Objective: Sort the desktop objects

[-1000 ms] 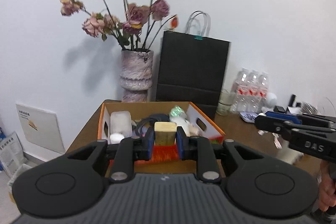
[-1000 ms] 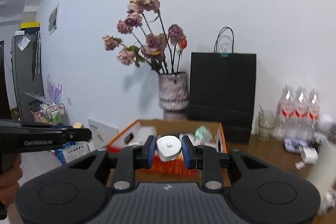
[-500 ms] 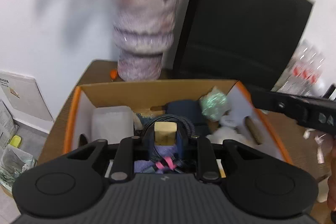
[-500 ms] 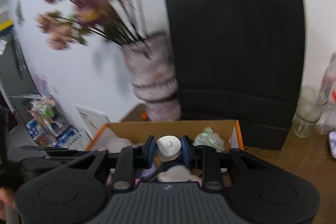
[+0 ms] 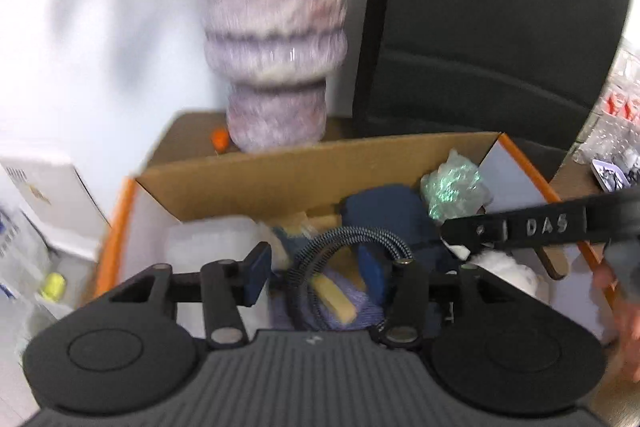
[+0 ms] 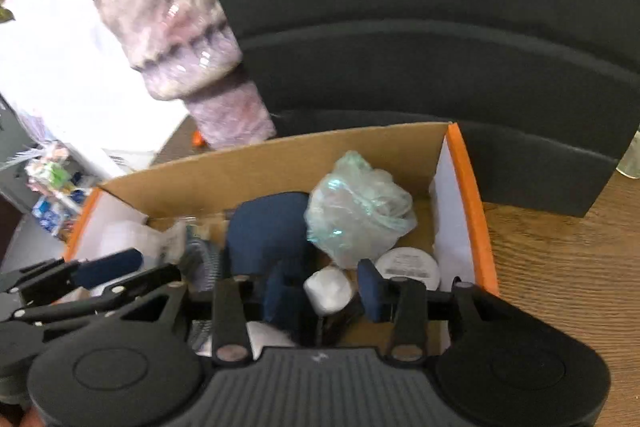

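Note:
An open cardboard box [image 5: 304, 167] with orange edges holds mixed items and also shows in the right wrist view [image 6: 468, 195]. My left gripper [image 5: 314, 269] is open above the box; the small yellow wooden block [image 5: 336, 297] lies loose below it, on purple cloth beside a braided cable [image 5: 344, 243]. My right gripper [image 6: 324, 291] is open over the box's right part; the white round object [image 6: 330, 291] sits loose between its spread jaws, touching neither pad. The right gripper's side crosses the left wrist view [image 5: 532, 227].
A purple marbled vase [image 5: 276, 27] and a black paper bag [image 5: 496, 27] stand just behind the box. In the box lie a crumpled clear bag [image 6: 360, 211], a dark blue object [image 6: 268, 235] and a round white tin [image 6: 408, 265]. Wooden table [image 6: 560, 267] lies to the right.
Both grippers moved forward and down over the box and opened. The left one let go of the yellow block and the right one let go of the white round object.

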Tool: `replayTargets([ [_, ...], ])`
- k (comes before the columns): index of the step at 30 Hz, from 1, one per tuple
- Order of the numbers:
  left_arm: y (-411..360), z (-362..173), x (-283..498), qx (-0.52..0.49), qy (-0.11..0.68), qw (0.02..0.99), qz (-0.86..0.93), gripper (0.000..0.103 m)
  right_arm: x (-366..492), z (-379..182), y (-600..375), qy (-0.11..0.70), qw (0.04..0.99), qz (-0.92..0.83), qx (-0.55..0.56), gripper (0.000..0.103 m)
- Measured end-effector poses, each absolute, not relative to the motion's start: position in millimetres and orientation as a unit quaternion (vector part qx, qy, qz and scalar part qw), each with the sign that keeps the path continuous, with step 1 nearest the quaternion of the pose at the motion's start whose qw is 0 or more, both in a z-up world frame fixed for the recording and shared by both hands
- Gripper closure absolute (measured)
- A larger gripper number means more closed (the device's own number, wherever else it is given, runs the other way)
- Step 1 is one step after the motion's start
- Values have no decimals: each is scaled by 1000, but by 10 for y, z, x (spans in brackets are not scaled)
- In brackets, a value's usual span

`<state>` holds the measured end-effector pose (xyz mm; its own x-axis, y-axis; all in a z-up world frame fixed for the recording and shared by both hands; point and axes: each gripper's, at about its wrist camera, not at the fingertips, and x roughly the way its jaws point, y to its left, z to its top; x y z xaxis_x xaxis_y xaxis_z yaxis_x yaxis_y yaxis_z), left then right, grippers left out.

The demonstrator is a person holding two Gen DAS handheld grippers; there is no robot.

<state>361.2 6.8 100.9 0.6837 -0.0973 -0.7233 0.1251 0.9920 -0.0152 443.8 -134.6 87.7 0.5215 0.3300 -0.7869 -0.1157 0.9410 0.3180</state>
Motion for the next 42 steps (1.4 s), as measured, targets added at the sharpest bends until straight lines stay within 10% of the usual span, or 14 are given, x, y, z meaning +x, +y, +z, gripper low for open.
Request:
replayTargets([
  [9, 338, 1716, 3256, -2, 404, 915, 3, 0, 3923, 1689, -1375, 439, 889, 106, 72, 23],
  [23, 542, 2044, 1993, -10, 373, 924, 84, 0, 2565, 2232, -1222, 367, 927, 78, 8, 9],
  [42, 288, 690, 134, 4, 311, 950, 38, 0, 692, 929, -929, 298, 953, 58, 6, 5],
])
